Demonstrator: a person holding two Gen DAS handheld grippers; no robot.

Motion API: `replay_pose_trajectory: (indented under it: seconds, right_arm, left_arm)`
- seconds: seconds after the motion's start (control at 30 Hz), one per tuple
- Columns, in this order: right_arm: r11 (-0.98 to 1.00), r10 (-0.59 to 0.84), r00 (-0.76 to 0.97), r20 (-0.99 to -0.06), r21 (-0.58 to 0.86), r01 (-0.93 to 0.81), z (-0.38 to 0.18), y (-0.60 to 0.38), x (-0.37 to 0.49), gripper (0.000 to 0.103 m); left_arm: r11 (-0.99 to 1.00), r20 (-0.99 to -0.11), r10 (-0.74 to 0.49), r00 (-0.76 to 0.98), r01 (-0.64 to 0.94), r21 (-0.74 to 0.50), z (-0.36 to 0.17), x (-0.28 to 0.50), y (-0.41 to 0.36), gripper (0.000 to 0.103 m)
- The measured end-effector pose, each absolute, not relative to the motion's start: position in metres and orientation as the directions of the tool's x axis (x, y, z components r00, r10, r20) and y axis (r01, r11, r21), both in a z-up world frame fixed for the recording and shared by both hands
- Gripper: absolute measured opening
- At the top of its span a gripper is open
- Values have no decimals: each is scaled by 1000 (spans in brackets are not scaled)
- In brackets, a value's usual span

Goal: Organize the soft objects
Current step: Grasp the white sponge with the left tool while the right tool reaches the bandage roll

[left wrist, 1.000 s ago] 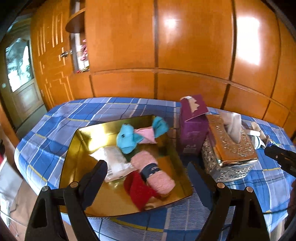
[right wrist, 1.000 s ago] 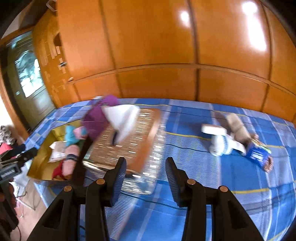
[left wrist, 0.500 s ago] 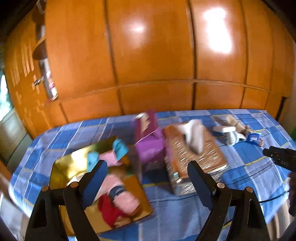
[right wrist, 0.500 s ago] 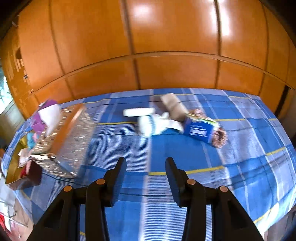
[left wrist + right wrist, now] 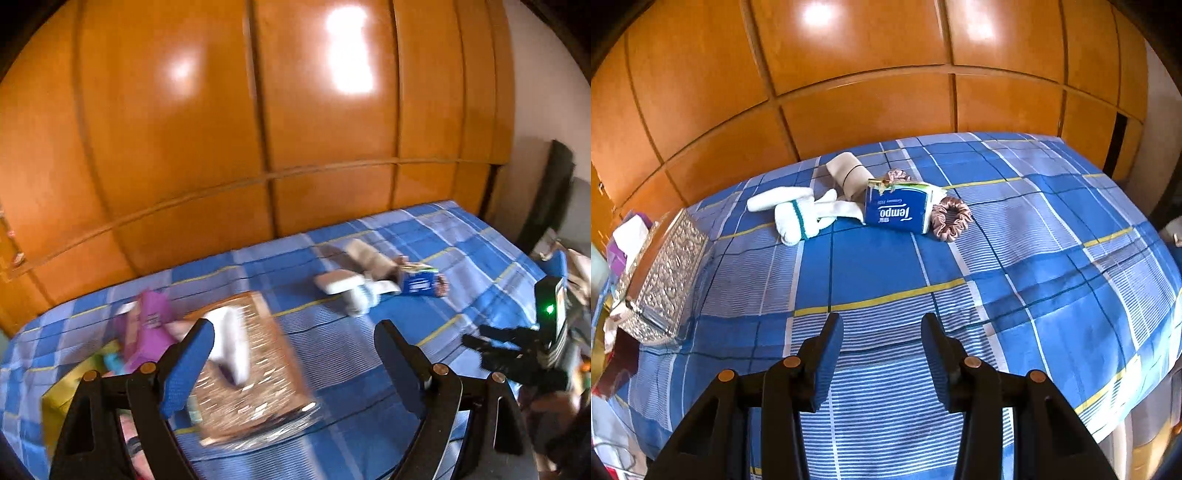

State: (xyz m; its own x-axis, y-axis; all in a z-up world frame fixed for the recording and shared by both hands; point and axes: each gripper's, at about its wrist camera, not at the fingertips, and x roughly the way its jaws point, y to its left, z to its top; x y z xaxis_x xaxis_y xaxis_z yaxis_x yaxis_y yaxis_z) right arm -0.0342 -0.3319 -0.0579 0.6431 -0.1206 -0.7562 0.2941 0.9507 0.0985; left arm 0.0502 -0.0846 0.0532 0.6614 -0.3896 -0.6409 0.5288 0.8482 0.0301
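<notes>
Blue plaid cloth covers the surface, and I take the blue Tempo tissue pack as my landmark; white socks with a teal stripe lie just beside it on the left, one overlapping the other; a beige rolled sock sits behind it, touching; a pink satin scrunchie rests against its right end, and a second scrunchie peeks over its far edge. Well off to the left of the pack I see the silver embossed tissue box, with a purple box beyond it and a gold tray further left still, blurred in the left view. My right gripper hangs over bare cloth in front of the pack, fingers narrow with nothing between them; my left gripper hangs above the silver box, fingers wide and empty.
</notes>
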Motion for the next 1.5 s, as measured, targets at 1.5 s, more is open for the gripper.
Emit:
replay_pose_trajectory:
  seconds: [1.5]
  right_arm:
    - [965,-20,666,-746,159,207,-45,-385,76,44]
  left_arm:
    - [903,-919,-322,227,365,-226,-85,245,-216,57]
